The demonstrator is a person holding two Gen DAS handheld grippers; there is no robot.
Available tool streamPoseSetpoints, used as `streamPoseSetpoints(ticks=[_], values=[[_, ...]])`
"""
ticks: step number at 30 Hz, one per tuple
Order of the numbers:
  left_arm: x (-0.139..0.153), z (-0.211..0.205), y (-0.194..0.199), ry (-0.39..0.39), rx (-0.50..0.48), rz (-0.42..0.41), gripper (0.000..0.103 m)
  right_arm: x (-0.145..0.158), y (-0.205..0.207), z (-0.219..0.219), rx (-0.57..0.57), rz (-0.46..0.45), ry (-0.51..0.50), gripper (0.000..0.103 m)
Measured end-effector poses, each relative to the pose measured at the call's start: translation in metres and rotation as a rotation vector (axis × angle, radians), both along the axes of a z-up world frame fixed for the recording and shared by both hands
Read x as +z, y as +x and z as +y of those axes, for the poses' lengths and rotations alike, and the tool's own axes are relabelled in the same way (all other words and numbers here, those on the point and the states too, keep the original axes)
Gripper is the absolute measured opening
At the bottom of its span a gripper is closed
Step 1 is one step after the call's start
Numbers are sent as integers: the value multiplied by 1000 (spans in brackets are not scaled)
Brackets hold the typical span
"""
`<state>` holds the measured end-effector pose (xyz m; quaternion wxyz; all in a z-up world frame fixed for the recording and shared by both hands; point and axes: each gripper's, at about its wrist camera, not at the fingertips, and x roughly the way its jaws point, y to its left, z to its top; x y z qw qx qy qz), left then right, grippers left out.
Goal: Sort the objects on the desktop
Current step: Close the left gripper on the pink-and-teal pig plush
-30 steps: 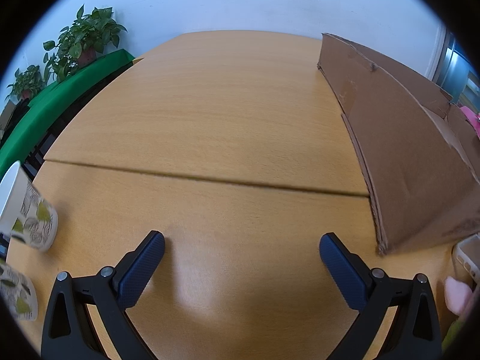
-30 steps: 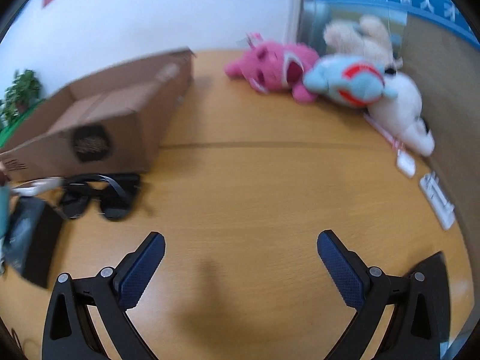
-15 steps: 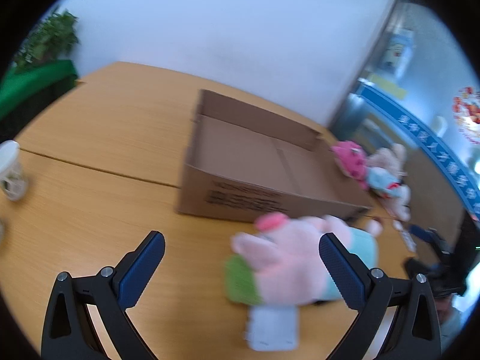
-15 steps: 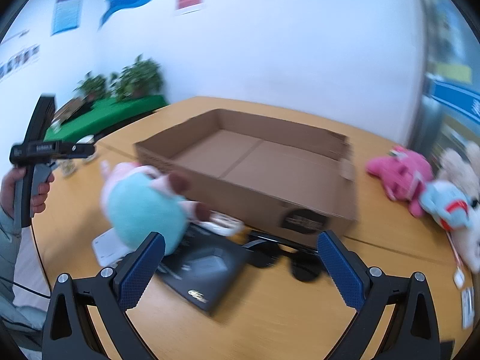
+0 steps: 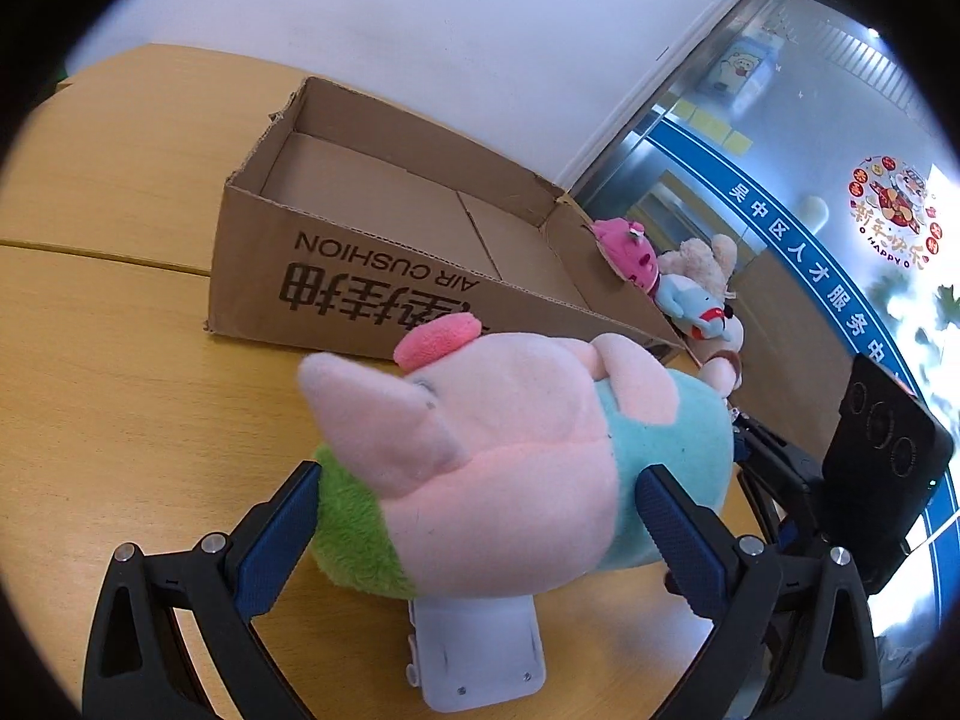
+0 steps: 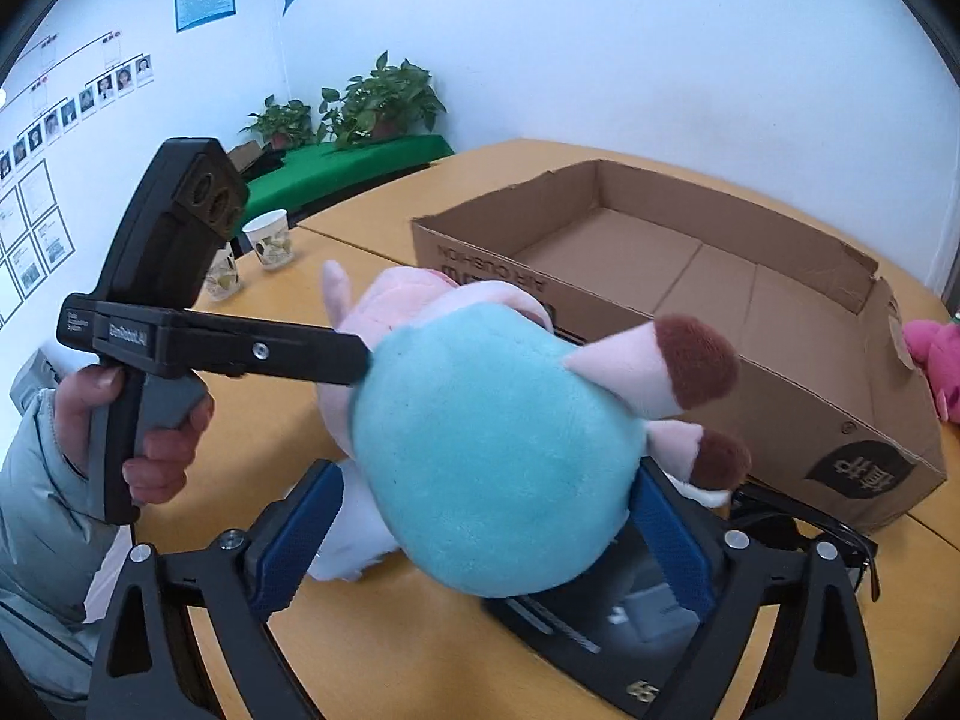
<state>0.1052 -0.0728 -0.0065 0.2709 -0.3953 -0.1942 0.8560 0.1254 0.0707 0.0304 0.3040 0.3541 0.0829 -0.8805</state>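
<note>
A plush toy [image 5: 516,432] with a pink head, teal body and green end lies on the wooden table in front of an empty cardboard box [image 5: 360,276]. My left gripper [image 5: 477,477] is open and straddles its head end, pads at its sides. My right gripper [image 6: 486,474] straddles the teal rear [image 6: 492,456]; its jaws are closing, and I see no squeeze in the fabric. The box [image 6: 780,396] lies behind the toy in the right wrist view. A person's hand [image 6: 162,450] holds the left gripper's handle there.
A white device [image 5: 474,648] and a black pouch [image 6: 600,648] lie under the toy. Black sunglasses [image 6: 798,528] rest by the box. Two paper cups [image 6: 273,240] stand far left. More plush toys [image 5: 696,306] sit beyond the box's right end, near a glass wall.
Both grippers swung from bare table toward the plush toy and closed in from opposite ends. It now sits between both pairs of fingers. The box now fills the background.
</note>
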Motion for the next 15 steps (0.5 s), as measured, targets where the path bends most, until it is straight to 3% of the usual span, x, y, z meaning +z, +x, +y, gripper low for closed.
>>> streamPoseSetpoints(ticks=[3,8,12,15], values=[[3,-11,10,7,-36,-1,101,5,13,-9,59,-7,-68,103],[16,-25,35,49,-64,47,101,7,27,-1,133,-79,-225,103],[12,-25,36,-7,-14,35,101,-13,34,-15,138,-105,-151,103],[2,-26,33,27,-2,-1,101,-30,30,-21,115,-137,-123,103]])
